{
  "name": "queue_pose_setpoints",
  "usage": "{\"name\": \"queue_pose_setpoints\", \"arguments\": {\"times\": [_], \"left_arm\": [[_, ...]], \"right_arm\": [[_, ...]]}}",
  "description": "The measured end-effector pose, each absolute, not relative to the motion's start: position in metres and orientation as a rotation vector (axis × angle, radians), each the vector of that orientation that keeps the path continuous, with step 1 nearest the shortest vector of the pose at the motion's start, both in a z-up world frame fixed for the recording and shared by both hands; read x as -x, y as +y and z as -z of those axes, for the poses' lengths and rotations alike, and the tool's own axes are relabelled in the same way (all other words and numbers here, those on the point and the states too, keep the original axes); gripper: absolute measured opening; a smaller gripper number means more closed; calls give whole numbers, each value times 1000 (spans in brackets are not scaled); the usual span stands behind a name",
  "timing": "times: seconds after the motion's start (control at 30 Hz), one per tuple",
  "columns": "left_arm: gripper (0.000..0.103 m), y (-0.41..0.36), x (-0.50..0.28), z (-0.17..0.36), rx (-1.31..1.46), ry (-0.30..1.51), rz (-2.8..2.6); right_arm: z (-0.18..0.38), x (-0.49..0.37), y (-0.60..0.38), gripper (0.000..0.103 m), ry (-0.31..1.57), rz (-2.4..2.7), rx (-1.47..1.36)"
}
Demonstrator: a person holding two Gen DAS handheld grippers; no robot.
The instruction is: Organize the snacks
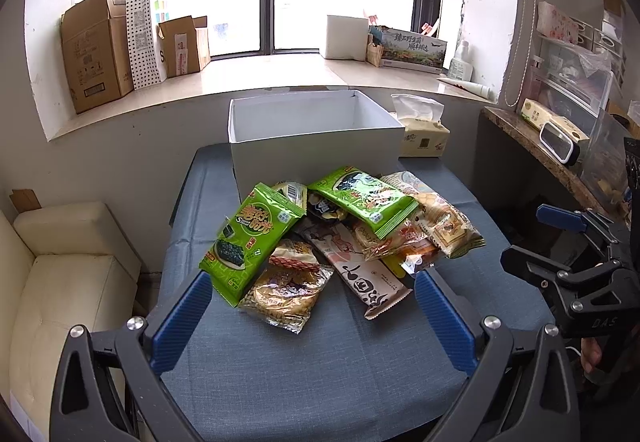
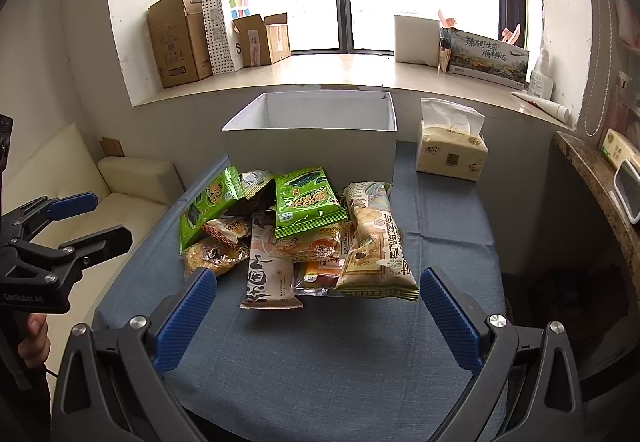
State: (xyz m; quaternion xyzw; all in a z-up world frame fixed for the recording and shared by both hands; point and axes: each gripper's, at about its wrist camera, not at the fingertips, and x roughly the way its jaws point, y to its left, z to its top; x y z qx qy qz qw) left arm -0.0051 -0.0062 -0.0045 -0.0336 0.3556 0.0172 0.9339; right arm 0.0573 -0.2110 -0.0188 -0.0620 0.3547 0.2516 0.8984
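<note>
A pile of snack packets lies on the blue-clothed table, in front of an open white box; the pile and the box also show in the right wrist view. Two green seaweed packets lie on top. My left gripper is open and empty, just short of the pile's near edge. My right gripper is open and empty, its fingertips beside the nearest packets. Each gripper shows in the other's view: the right one and the left one, both open.
A tissue pack stands right of the box. A cream sofa is left of the table. A stone counter with boxes is at the right. Cardboard boxes and bags stand on the windowsill behind.
</note>
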Motion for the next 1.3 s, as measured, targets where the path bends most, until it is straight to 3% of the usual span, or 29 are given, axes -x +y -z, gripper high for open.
{"name": "queue_pose_setpoints", "arguments": {"times": [0.53, 0.83, 0.9, 0.97, 1.3], "left_arm": [[103, 25, 11, 30, 147, 735, -78], [103, 64, 17, 50, 261, 739, -112], [103, 67, 18, 54, 261, 743, -116], [103, 66, 18, 57, 242, 749, -121], [103, 64, 1, 63, 103, 753, -59]], "right_arm": [[51, -145, -131, 103, 799, -635, 338], [100, -217, -77, 103, 974, -629, 469], [109, -225, -74, 99, 1006, -640, 465], [118, -229, -74, 73, 1043, -634, 469], [91, -212, -109, 72, 992, -681, 341]]}}
